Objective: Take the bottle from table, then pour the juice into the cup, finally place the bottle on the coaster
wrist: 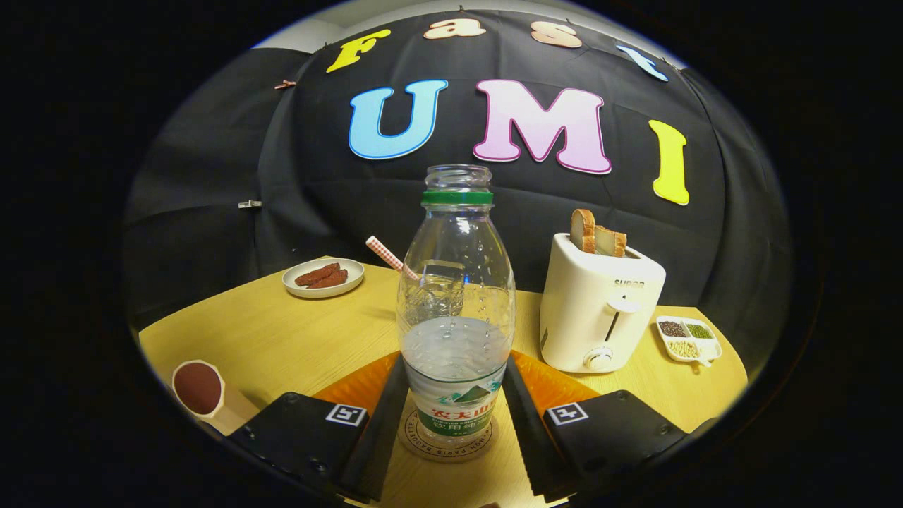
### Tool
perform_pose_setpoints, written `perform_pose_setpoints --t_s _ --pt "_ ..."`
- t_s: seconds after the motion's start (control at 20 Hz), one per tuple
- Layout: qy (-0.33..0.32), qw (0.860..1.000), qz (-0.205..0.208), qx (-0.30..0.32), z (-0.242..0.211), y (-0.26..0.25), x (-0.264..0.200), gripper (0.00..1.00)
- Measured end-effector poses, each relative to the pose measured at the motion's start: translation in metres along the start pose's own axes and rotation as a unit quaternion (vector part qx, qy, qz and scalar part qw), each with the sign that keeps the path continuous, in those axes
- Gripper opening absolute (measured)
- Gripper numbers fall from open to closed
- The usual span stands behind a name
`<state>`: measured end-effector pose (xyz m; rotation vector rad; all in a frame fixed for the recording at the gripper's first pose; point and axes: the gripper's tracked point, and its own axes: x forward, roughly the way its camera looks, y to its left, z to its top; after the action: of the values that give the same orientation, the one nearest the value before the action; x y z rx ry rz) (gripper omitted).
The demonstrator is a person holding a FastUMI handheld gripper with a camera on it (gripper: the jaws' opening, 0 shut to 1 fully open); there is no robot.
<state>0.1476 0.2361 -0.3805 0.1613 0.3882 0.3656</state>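
A black cloth wall (211,183) hangs in folds behind a round-edged wooden table (282,339), pale and honey-coloured, which carries everything here. Toward the table's far right stands a cream toaster (600,310) with two slices of bread (596,236) poking out of its slots. At the near middle of the table, a clear plastic bottle (456,303) stands upright with its cap off, a green ring around the neck, droplets on its inner wall, and clear liquid filling roughly the lower third above a green and white label. It sits on a round printed coaster (446,441), which lies by an orange mat (360,384) spreading out to both sides. The gripper (451,416) has its fingers flanking the bottle's base, one on each side and very close to it; whether they actually press on the plastic I cannot tell from here. Just behind the bottle, seen through it, is a glass cup (439,289) with a red-checked straw (384,254). At the far left edge rests a small plate of sausages (323,276); by the right edge, a little divided dish of grains (688,339); at the near left edge, a wooden cup (200,388) with a dark reddish inside.
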Motion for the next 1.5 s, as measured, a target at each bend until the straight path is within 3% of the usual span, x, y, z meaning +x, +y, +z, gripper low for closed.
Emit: perform_pose_setpoints --t_s 0.3,0.55,0.65,1.05,1.5 --pt "0.005 1.0 0.0 0.01 -0.005 0.0 -0.001 0.8" --pt "0.004 1.0 0.0 0.008 -0.002 0.002 -0.01 1.0" --pt "0.004 1.0 -0.006 0.009 0.003 -0.002 -0.022 0.99" --pt "0.005 1.0 -0.023 0.013 0.051 -0.013 -0.121 0.98" --pt "-0.044 0.997 -0.061 -0.014 0.168 -0.035 -0.23 0.98"
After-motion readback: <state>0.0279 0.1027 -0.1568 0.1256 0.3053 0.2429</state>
